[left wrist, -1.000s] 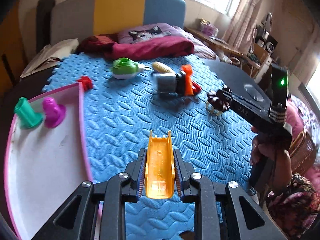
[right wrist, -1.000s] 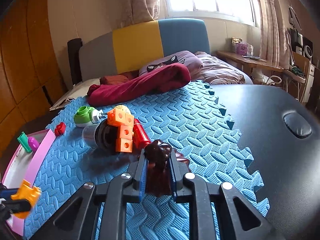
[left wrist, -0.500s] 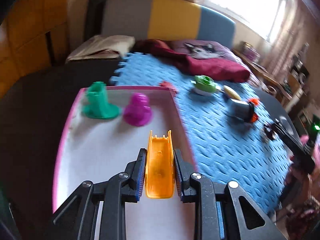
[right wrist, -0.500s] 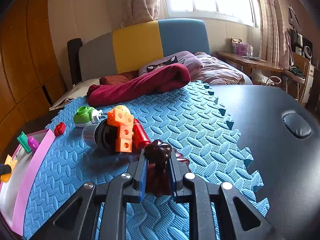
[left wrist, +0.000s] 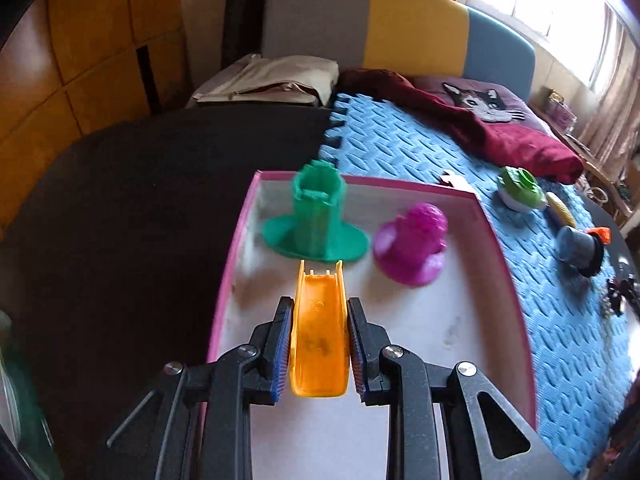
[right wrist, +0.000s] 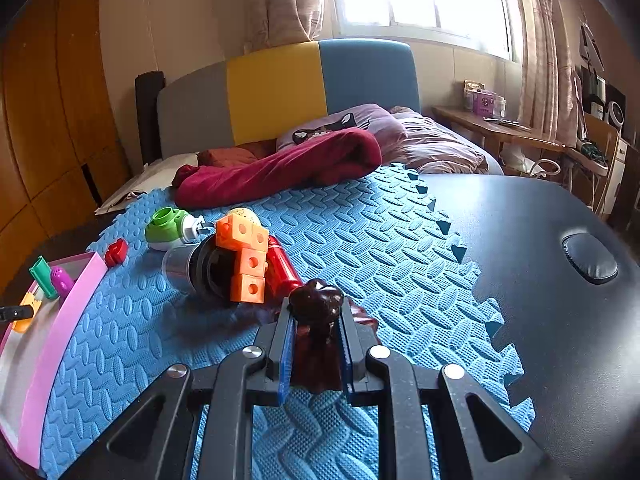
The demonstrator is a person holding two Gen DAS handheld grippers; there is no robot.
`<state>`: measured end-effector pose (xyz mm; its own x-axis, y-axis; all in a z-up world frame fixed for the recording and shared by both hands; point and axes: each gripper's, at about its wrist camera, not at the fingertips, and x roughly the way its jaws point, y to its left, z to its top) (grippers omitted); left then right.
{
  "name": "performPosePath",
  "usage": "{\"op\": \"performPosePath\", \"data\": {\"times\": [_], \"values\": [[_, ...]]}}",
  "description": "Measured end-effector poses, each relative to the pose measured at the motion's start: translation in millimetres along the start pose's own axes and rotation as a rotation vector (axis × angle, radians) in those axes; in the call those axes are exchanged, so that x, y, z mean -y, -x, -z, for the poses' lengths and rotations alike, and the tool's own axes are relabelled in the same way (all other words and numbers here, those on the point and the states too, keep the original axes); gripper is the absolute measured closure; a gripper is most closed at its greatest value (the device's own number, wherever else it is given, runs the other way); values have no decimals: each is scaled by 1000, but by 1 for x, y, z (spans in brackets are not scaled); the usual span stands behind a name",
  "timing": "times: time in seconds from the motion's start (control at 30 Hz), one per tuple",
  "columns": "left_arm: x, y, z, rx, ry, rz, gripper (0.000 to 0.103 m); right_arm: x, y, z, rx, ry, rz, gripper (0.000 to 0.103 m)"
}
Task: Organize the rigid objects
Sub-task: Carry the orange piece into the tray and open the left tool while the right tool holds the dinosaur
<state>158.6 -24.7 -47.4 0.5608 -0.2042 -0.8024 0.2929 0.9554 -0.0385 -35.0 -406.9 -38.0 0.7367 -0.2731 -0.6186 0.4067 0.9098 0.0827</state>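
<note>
Orange slide piece (left wrist: 319,336): clamped between the two fingers of the left gripper (left wrist: 319,320), fingers closed against its long sides, open channel facing up. It hangs over the white floor of the pink-rimmed tray (left wrist: 224,280), its far end just short of the green tower piece (left wrist: 316,216). Whether it touches the tray floor cannot be told.

In the tray, far end: green tower piece upright on a round flange, left; magenta figure (left wrist: 412,244) just beside it on the right. The two look apart, though the picture is blurred there.

The tray lies partly on the dark tabletop (left wrist: 120,200) and along the left edge of the blue foam mat (left wrist: 560,320).

Right gripper (right wrist: 316,340): fingers closed on a dark brown figure (right wrist: 316,336), its rounded head sticking up above the fingertips and its flared base spread on the mat under them.

On the mat beyond the right gripper: an orange block stack (right wrist: 244,256) leaning against a grey and black cylinder (right wrist: 200,268) lying on its side; a red tube (right wrist: 282,268) touching the blocks on the right; a green and white toy (right wrist: 168,228) farther back; a small red piece (right wrist: 116,251) near the tray corner. In the right wrist view the tray shows at far left with the orange piece and left fingertips over it.

Behind the mat: a dark red blanket (right wrist: 280,168) and a bed headboard (right wrist: 280,92) in grey, yellow and blue.
</note>
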Motion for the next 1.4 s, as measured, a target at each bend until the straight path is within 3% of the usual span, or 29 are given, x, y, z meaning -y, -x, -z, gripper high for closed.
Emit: {"op": "performPosePath", "data": {"times": [0.27,0.43,0.5,0.8,0.93,1.07,1.4], "values": [[-11,-5,-4,13,9,-55,73,-1,-1,0,-2,5,10,85],[-15,15,4,61,67,-28,42,-1,-1,0,-2,5,10,85],[-11,24,11,83,70,-20,36,-1,-1,0,-1,5,10,85],[11,42,42,49,97,86,33,-2,-1,-2,-14,2,-7,85],[25,50,52,64,57,82,28,-7,5,-5,-15,-21,-60,86],[30,49,60,39,62,126,28,-22,14,-9,-8,0,-108,87],[32,58,72,65,39,121,28,-65,23,-7,-22,55,-203,89]]}}
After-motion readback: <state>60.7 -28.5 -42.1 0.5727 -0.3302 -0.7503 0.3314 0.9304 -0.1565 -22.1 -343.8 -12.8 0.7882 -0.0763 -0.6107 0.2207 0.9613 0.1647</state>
